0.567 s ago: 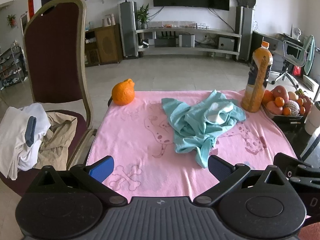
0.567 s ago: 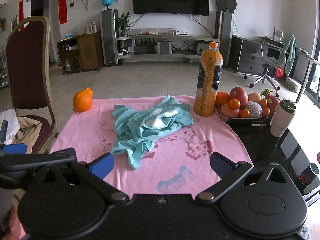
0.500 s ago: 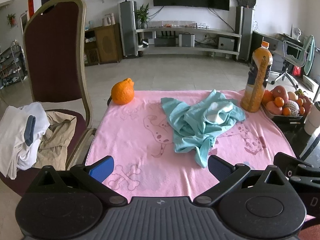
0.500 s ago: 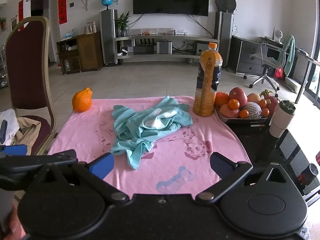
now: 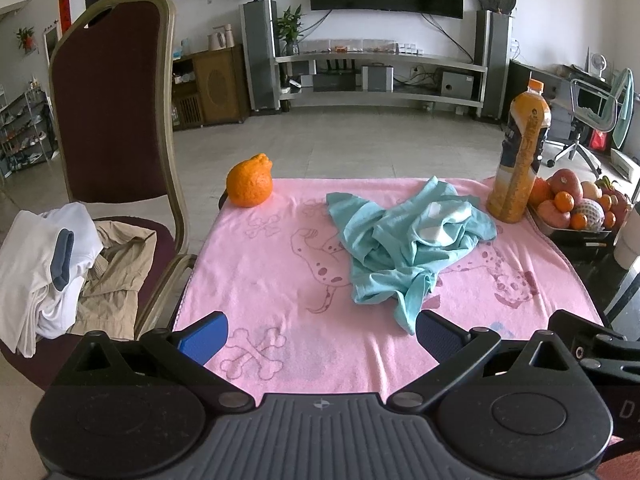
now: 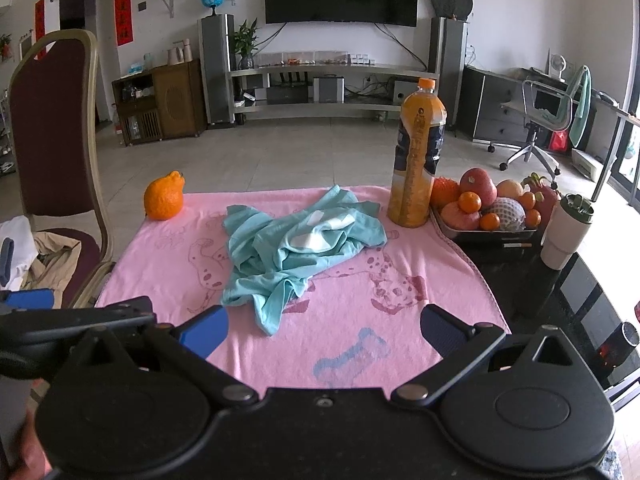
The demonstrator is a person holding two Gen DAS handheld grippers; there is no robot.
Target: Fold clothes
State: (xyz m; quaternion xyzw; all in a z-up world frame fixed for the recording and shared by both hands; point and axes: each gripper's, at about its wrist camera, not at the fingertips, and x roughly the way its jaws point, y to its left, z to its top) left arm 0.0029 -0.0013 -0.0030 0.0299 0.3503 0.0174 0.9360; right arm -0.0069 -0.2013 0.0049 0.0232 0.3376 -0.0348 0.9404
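Garment position: your teal shirt (image 5: pixel 408 248) lies crumpled on the pink towel (image 5: pixel 272 280) that covers the counter, ahead of both sets of jaws and touching neither.
Left gripper (image 5: pixel 320 334): your jaws stand spread wide with nothing between them; the shirt's near tip hangs just ahead of the right-side finger.
Right gripper (image 6: pixel 324 330): released as well, jaws wide and bare; the shirt's near tip lies ahead, between the two fingers.
Garment axis: the long axis runs from the near tip, close to you, up and away toward the juice bottle (image 6: pixel 418 160); the narrow tail points back at you.
Counts: one teal shirt, one lone bumpy orange (image 5: pixel 250 180) at the towel's far left corner, one bottle, one fruit tray (image 6: pixel 488 208), one white cup (image 6: pixel 566 232).
Chair (image 5: pixel 112 96): one, left of the counter, with a heap of white and beige clothes (image 5: pixel 64 272) on its seat.
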